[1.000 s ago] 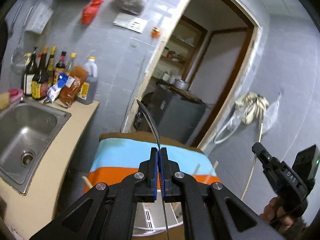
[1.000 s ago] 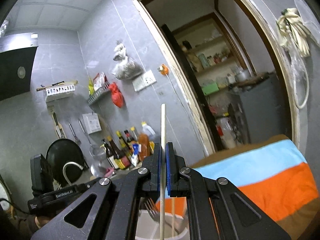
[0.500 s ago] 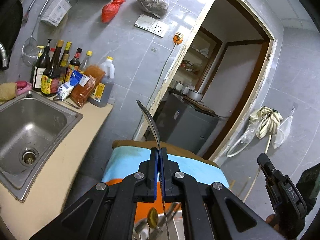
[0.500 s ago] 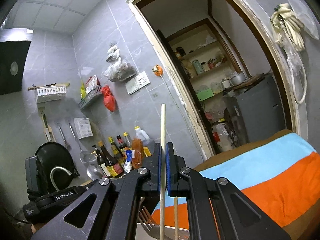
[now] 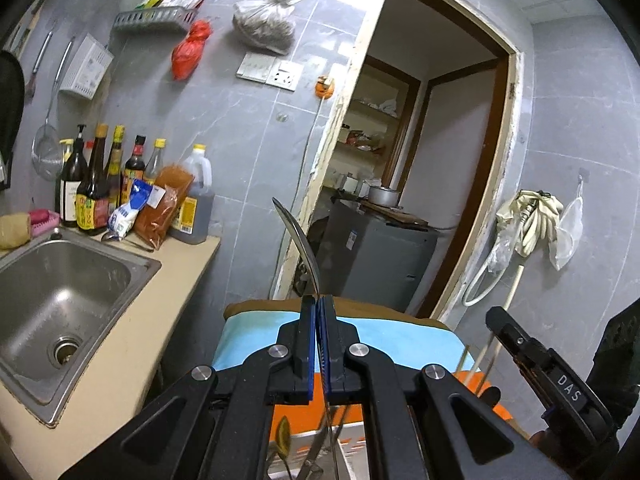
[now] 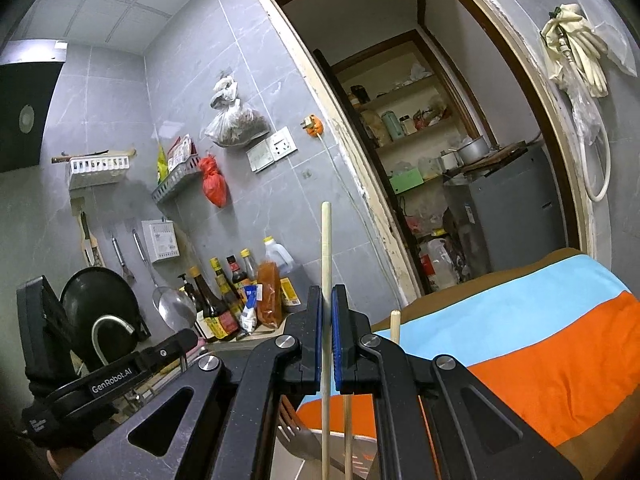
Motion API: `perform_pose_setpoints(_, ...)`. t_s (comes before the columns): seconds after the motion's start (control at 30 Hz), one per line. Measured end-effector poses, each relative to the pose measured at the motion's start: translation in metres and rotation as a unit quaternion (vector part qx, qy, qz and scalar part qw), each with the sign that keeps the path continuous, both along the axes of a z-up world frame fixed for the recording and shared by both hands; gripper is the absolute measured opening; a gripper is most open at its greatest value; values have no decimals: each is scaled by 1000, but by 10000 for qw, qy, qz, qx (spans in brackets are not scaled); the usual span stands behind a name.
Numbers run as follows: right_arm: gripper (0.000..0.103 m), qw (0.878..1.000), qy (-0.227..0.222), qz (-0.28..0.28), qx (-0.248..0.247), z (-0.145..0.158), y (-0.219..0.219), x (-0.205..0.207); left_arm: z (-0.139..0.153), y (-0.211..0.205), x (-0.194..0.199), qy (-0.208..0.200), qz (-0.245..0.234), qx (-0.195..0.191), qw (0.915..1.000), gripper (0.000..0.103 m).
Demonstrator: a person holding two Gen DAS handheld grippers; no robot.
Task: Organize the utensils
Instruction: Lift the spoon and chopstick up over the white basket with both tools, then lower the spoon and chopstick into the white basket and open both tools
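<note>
Step in hand, as judged: lowering two utensils upright into the holder [image 5: 352, 456] below the jaws.

Left gripper [image 5: 317, 344]: jaws together, clamped on a thin metal handle [image 5: 298, 236] that rises above them, curved and tapering to a point; utensil type not told, working end hidden below. Right gripper [image 6: 327, 336]: jaws clamped on a chopstick [image 6: 326, 248], upright, passing straight through the pads and on down toward the holder.

Holder: white, seemingly slotted plastic, only partly seen under both grippers. Already inside: a fork [image 6: 294, 428], tines up; a second chopstick [image 6: 394, 326] leaning just beside the right jaws; a brassy spoon bowl [image 5: 283, 432] and some steel stems in the left view.

To do it well: keep both shafts vertical; aim for gaps between what stands there; lower until the tip meets the bottom before parting the jaws, else the piece may drop and bounce. Mind the leaning chopstick near the right jaws; a nudge could tip it out. Best released one side at a time.

Materials: chopstick pale wood or bamboo, round, matt, light, good grip against the blue pads. Handle polished steel, slick, thin-edged, likely to pivot if pinched loosely. Cloth [image 6: 520, 320] beneath striped blue, orange, brown, soft, wrinkled. Sink [image 5: 60, 304] brushed steel, set in a beige bench [image 5: 132, 356].
</note>
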State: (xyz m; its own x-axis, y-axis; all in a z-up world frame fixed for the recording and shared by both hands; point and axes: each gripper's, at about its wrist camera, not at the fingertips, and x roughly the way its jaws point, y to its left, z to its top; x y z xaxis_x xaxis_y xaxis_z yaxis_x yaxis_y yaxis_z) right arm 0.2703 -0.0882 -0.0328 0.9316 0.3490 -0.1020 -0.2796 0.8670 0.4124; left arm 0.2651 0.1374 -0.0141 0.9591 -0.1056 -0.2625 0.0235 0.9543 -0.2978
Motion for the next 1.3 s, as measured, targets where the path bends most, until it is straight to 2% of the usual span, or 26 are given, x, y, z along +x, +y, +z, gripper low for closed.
perform_pose_setpoints(0.4,4,9998,200,64,-70,-8,-5,-10,-7,-12,-4,15,4,224,9997,3)
perform_pose_setpoints(0.67,6,9989,398,135,-192,-9,-6,-13,-13,-14,-5,310,-114,400,9987,3)
perform_pose_setpoints(0.73,10,9987,450,139,-202,-9,-7,-14,-14,-15,-5,465,-152,485,9976,4)
perform_pose_setpoints(0.8,23,9985,486,159,-200,-8,-9,-16,-15,-14,-6,617,-226,501,9966,6)
perform_pose_setpoints(1.0,26,9982,513,169,-262,-3,-12,-23,-13,-8,-13,856,-284,434,9950,7)
perform_pose_setpoints(1.07,31,9982,503,142,-309,0,-13,-26,-11,-8,-16,888,-296,424,9947,7)
perform_pose_setpoints(1.13,35,9981,494,121,-334,3,-14,-29,-10,-7,-17,911,-325,400,9945,10)
perform_pose_setpoints(1.23,36,9977,528,83,-414,6,-17,-33,-9,-5,-20,875,-362,299,9951,24)
perform_pose_setpoints(1.3,42,9972,586,51,-462,8,-18,-36,-8,-5,-22,839,-373,228,9955,35)
